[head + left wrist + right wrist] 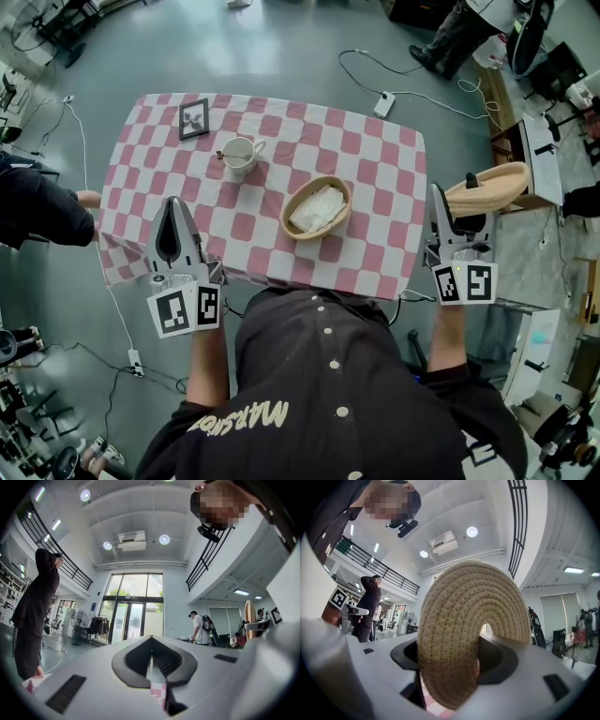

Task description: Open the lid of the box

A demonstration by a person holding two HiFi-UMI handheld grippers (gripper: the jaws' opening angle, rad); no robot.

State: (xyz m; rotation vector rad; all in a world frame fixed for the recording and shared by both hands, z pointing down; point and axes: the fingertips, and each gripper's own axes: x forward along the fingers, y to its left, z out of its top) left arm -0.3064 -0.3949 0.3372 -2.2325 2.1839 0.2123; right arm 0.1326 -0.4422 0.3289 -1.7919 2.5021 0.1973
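- The round woven box (287, 221) sits uncovered near the middle of the checked tablecloth (375, 159), with a white cloth (317, 208) lying inside it; as I read it, the opening itself is done and only parking the lid remains.
- The woven lid (487, 190) is off to the right of the box, well apart from it, out past the table's right edge with floor rather than cloth beneath it.
- The right gripper (441, 199) pinches the lid; its own view shows the lid standing on edge between the jaws, filling the gap.
- Risk: the pads grip curved, springy weave, so the lid could pivot or slip out; out there it would drop to the floor, not the table.
- The left gripper (172, 208) rests at the near-left edge of the table, jaws pressed together on nothing, well apart from the box.
- Risk: nothing steadies the box, so a lid swung back low could shove it or snag the cloth inside.
- A white cup (239, 153) and a small picture frame (194, 118) stand further back on the left; a wide sweep could tip the cup.
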